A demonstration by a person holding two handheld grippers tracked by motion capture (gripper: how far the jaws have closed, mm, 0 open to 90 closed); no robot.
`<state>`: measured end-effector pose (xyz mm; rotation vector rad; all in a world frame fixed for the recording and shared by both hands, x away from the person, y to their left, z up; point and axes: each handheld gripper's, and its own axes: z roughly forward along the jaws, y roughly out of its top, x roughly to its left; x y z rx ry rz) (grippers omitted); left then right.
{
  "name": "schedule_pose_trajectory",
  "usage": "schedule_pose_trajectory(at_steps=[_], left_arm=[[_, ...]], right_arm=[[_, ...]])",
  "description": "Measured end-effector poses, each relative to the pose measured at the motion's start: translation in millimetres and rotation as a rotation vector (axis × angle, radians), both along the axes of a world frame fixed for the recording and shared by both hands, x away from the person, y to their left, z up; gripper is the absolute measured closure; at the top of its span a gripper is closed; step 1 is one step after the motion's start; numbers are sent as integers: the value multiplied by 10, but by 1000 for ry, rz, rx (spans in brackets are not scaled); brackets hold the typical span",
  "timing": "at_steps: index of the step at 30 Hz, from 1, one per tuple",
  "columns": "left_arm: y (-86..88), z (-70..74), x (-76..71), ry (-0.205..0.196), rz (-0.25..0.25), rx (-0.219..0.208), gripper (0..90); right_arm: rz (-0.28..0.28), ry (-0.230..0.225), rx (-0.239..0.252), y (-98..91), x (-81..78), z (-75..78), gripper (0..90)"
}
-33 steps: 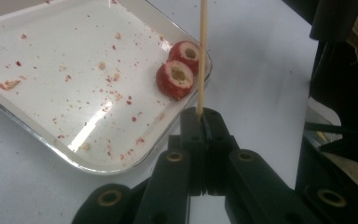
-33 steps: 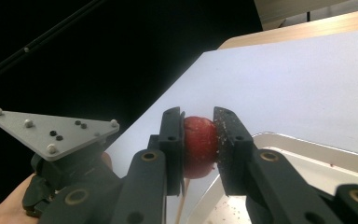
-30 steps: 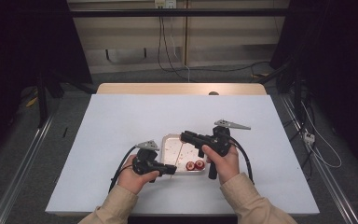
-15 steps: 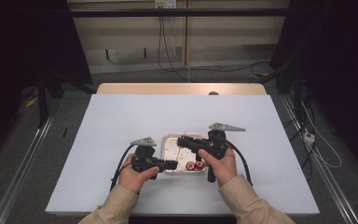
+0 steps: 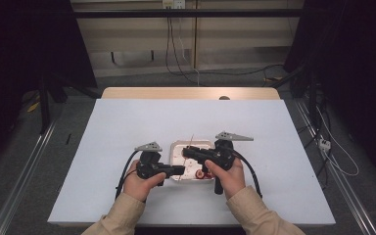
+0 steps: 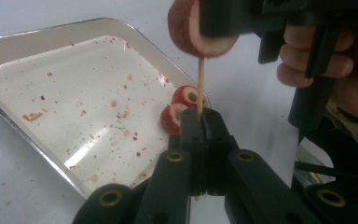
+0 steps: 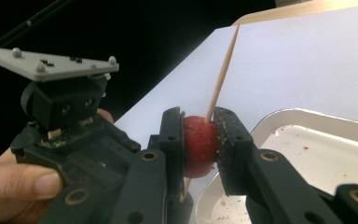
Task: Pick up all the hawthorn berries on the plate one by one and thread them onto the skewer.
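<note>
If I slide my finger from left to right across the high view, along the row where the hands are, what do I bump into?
left gripper → tray → red fruit pieces → right hand

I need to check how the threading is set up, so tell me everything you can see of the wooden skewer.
The wooden skewer is a thin, pale, straight stick. The left gripper is shut on its lower end, holding it steeply upright beside the tray. It passes through a red fruit slice clamped in the right gripper, and its pointed upper part rises well above the slice, leaning slightly. Two more slices lie in the tray.
</note>
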<state>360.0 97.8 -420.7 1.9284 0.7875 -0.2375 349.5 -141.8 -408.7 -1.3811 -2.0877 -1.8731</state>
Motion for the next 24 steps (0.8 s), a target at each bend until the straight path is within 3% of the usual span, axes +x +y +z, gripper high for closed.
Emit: schedule_pose_trajectory(at_steps=[15,24], left_arm=[[3,-13,18,2,6,4,897],[-5,-16,24,-5,11,8,896]], right_arm=[[31,7,-25,58,-29,-69,743],[23,3,-16,54,-29,-89,743]])
